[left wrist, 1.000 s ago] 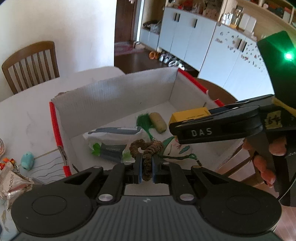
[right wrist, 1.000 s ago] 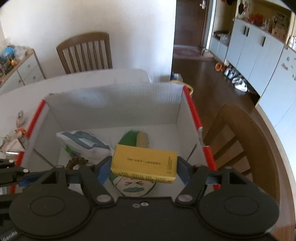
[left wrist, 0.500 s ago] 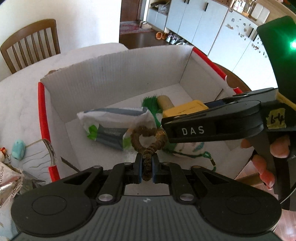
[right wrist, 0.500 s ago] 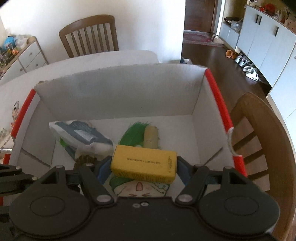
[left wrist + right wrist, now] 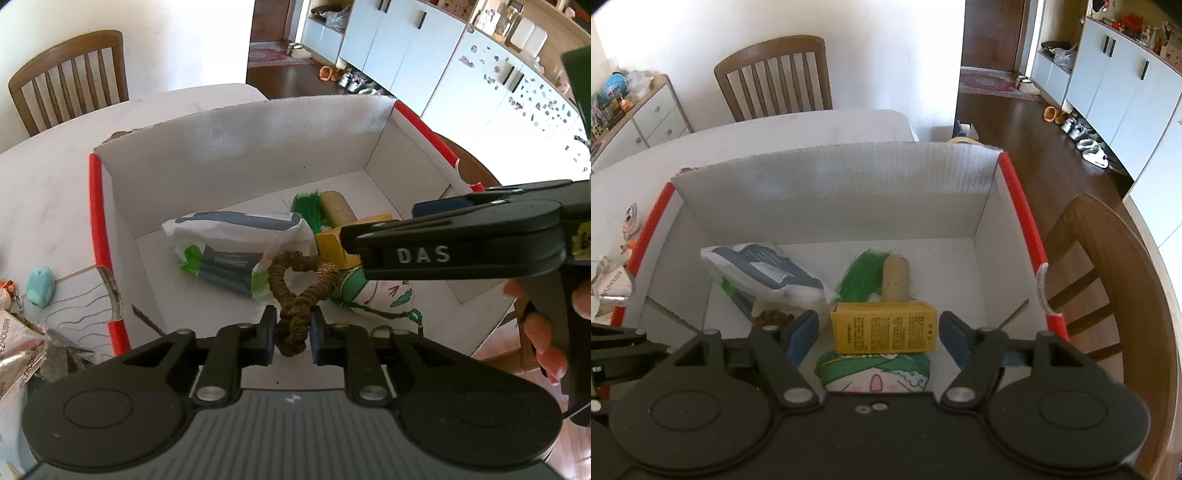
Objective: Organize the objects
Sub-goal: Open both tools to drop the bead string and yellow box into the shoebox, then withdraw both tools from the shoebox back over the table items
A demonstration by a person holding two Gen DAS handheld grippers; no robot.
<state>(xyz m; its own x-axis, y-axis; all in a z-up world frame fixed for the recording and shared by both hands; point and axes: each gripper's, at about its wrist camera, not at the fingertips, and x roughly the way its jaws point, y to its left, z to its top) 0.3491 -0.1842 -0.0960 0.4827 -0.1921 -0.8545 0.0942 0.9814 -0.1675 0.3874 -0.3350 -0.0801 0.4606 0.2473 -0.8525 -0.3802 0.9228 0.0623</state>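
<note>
A white cardboard box (image 5: pixel 834 192) with red edges holds a white packet (image 5: pixel 764 273), a tan roll with a green tassel (image 5: pixel 895 275) and a green cartoon pouch (image 5: pixel 871 373). A yellow carton (image 5: pixel 882 326) lies on that pouch. My right gripper (image 5: pixel 878 332) hangs open over it, with a gap at each pad. In the left wrist view, my left gripper (image 5: pixel 293 332) has a brown scrunchie (image 5: pixel 295 291) between its pads. Its jaws are opening, and the scrunchie still fills the gap and touches both. The scrunchie's loop hangs over the packet (image 5: pixel 229 251).
The box stands on a white table (image 5: pixel 44 184). Left of it lie a small blue toy (image 5: pixel 40 286) and foil snack packets (image 5: pixel 18 350). One wooden chair (image 5: pixel 775 74) stands behind the table and another (image 5: pixel 1108 277) at the box's right side. A hand (image 5: pixel 543 332) holds the right gripper.
The yellow carton has left the right gripper's pads and now lies lower on the pouch, with another face up. The left jaws have parted a little around the scrunchie.
</note>
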